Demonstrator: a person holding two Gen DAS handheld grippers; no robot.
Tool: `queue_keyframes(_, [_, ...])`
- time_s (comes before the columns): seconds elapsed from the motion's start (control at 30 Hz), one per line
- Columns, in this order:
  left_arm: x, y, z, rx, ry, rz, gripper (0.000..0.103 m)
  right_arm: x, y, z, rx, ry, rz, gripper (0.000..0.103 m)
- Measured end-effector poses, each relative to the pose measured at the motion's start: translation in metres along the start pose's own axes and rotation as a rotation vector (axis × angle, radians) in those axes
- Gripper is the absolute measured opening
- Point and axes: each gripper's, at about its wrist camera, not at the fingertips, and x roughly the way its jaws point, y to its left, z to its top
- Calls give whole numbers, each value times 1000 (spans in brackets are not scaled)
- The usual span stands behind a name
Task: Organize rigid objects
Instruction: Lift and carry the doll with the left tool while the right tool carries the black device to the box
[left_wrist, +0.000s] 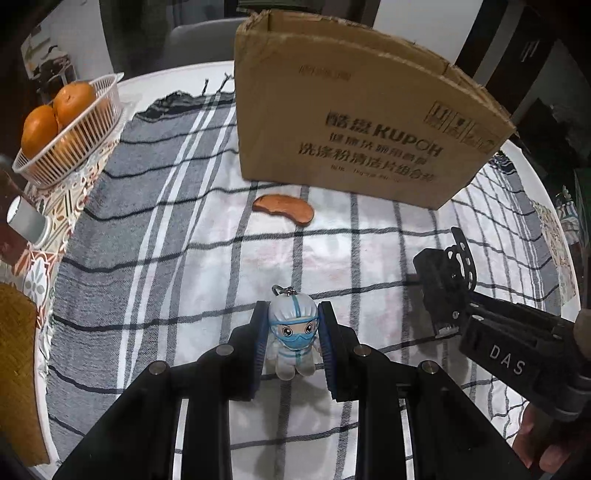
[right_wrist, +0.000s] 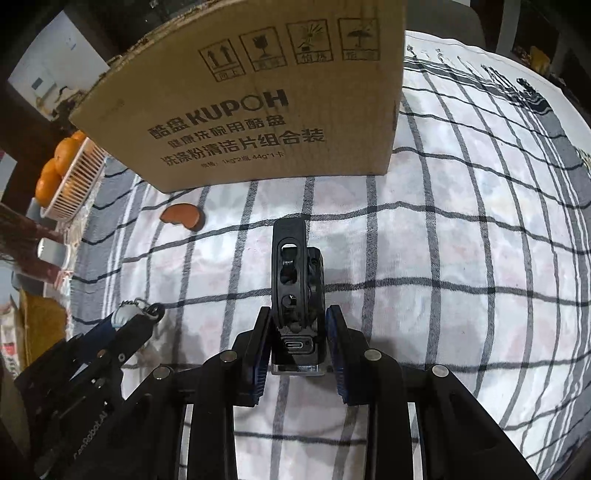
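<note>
On my left wrist view, the left gripper (left_wrist: 293, 345) is clamped on a small keychain figure (left_wrist: 294, 338), a doll in a white hooded suit with a blue mask, its metal ring and chain poking out past the fingertips. The blue pads press the doll's sides, and it hangs above the checked cloth (left_wrist: 207, 258) that covers the table. Ahead of it a flat brown wooden piece (left_wrist: 284, 208), curved like a bean, lies on the cloth just in front of the cardboard box (left_wrist: 354, 122), which stands open at the top with dark print on its near wall. To the far left I see a white slatted basket (left_wrist: 74, 136) holding oranges (left_wrist: 55, 114). On my right wrist view, the right gripper (right_wrist: 298, 345) is closed on a black device (right_wrist: 297, 284), a boxy thing with a slotted bracket along its top and a small port facing the camera; the pads grip its lower body on both sides. The same device shows at the right of the left view, held out by the other tool, and part of a hand (left_wrist: 546, 435) is visible near the lower right edge. The box sits straight ahead of the right gripper, well apart from it.
</note>
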Motion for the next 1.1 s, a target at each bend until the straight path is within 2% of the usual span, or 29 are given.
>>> queue_keyframes(0.2, [-20,-4,9,29,-42,-31,27,-29,0,-6,-1,-53,7,30])
queue_keyframes(0.4, [-38,-9,23,74,-71,-84,27,-51,14,3,-10,-119,2,30])
queue_keyframes(0.67, [-68,-12,47,118,-142,-78,27,-73,32,15,-26,-179,20,30])
queue_keyframes(1.1, [-113,-15,87,131,-265,-100,27,-127,47,43,-41,-347,32,31])
